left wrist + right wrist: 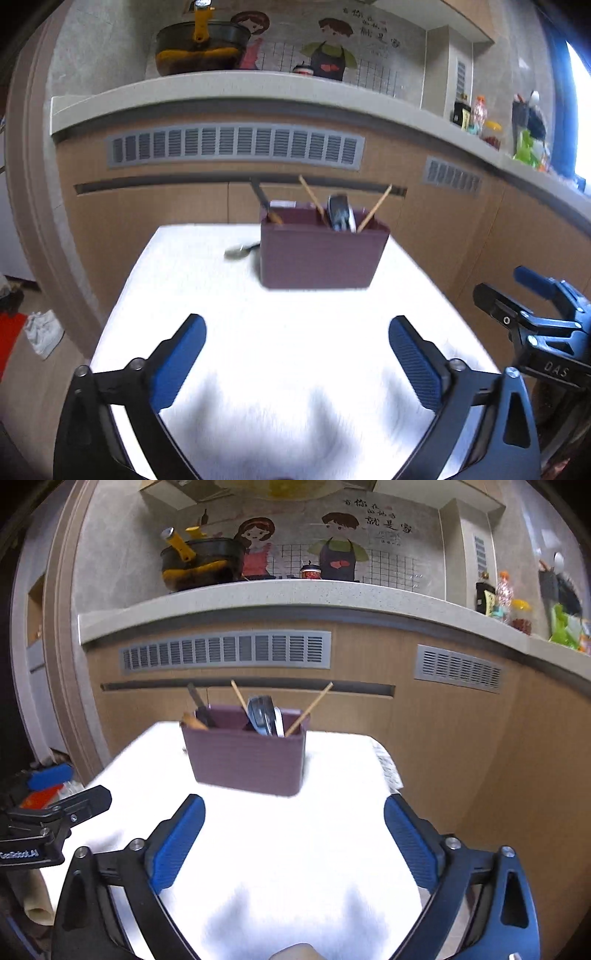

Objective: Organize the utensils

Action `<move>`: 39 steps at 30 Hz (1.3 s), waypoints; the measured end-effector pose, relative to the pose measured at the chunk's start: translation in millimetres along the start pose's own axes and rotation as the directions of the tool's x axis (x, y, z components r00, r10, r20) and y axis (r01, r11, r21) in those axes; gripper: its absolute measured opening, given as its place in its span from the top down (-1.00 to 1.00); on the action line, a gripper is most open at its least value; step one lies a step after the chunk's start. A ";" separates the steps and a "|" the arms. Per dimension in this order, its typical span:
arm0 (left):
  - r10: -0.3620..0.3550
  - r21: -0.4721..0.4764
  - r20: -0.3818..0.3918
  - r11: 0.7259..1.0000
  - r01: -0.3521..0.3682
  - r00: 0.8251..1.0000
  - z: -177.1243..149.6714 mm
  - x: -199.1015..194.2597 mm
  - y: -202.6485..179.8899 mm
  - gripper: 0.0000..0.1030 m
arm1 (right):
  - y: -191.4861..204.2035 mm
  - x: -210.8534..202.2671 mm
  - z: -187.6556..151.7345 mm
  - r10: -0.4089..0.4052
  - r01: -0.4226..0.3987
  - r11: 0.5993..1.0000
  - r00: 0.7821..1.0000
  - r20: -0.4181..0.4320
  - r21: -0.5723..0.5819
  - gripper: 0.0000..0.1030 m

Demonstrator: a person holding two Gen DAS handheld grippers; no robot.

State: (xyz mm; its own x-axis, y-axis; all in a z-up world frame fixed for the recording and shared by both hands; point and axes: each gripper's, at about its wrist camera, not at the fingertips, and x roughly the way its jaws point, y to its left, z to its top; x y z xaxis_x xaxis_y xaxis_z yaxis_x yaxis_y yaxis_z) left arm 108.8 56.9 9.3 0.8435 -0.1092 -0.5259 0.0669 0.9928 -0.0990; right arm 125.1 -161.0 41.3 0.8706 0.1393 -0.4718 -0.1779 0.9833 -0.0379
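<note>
Two chopsticks (309, 709), one holder (246, 762).

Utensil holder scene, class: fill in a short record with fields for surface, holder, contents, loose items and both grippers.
surface: white cloth-covered table
holder: maroon rectangular plastic utensil box, upright
contents: two wooden chopsticks, dark-handled utensils, metal spoon bowls
loose items: metal spoon lying on the table left of the box
left gripper: open, empty
right gripper: open, empty

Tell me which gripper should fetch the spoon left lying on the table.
Left. The spoon lies left of the maroon holder, on the left gripper's side. From the right gripper's view the holder hides it. Both are open and empty.
</note>
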 end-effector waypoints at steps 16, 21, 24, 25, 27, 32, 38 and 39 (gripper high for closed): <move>0.092 -0.006 -0.067 0.996 -0.093 0.993 -19.0 1.8 -8.4 -0.99 | -5.6 -2.1 -29.3 -0.054 0.057 0.997 0.997 -0.058 0.045 -0.99; 0.093 0.000 -0.071 0.996 -0.093 0.993 -18.9 3.1 -10.6 -0.99 | -8.8 -1.8 -29.7 -0.055 0.058 0.997 0.996 -0.065 0.056 -0.99; 0.093 0.001 -0.073 0.996 -0.093 0.993 -19.0 3.6 -10.6 -0.99 | -10.0 -1.6 -29.7 -0.055 0.059 0.996 0.996 -0.066 0.060 -0.99; 0.093 0.001 -0.073 0.996 -0.093 0.993 -19.0 3.7 -10.5 -0.99 | -10.4 -1.7 -29.8 -0.055 0.059 0.996 0.996 -0.066 0.060 -0.99; 0.094 0.003 -0.073 0.996 -0.094 0.993 -19.1 3.5 -11.1 -0.99 | -10.5 -1.4 -30.1 -0.055 0.059 0.996 0.996 -0.066 0.061 -0.99; 0.097 0.007 -0.074 0.995 -0.096 0.993 -19.4 3.1 -11.9 -0.99 | -10.9 -1.2 -30.0 -0.055 0.059 0.996 0.996 -0.067 0.065 -0.99; 0.094 0.017 -0.075 0.995 -0.093 0.993 -19.0 3.7 -12.4 -0.99 | -10.6 -1.3 -30.2 -0.054 0.058 0.996 0.996 -0.067 0.065 -0.99; 0.094 0.020 -0.076 0.996 -0.093 0.993 -19.1 3.6 -12.8 -0.99 | -11.0 -1.3 -30.4 -0.053 0.057 0.996 0.996 -0.067 0.065 -0.99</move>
State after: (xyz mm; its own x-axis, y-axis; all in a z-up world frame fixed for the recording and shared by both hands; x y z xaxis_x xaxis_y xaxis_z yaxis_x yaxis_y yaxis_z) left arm 100.8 42.9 -7.5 0.8034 -0.0190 -0.5951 -0.0010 0.9994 -0.0332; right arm 112.0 -175.6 15.5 0.8462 0.0789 -0.5270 -0.0975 0.9952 -0.0077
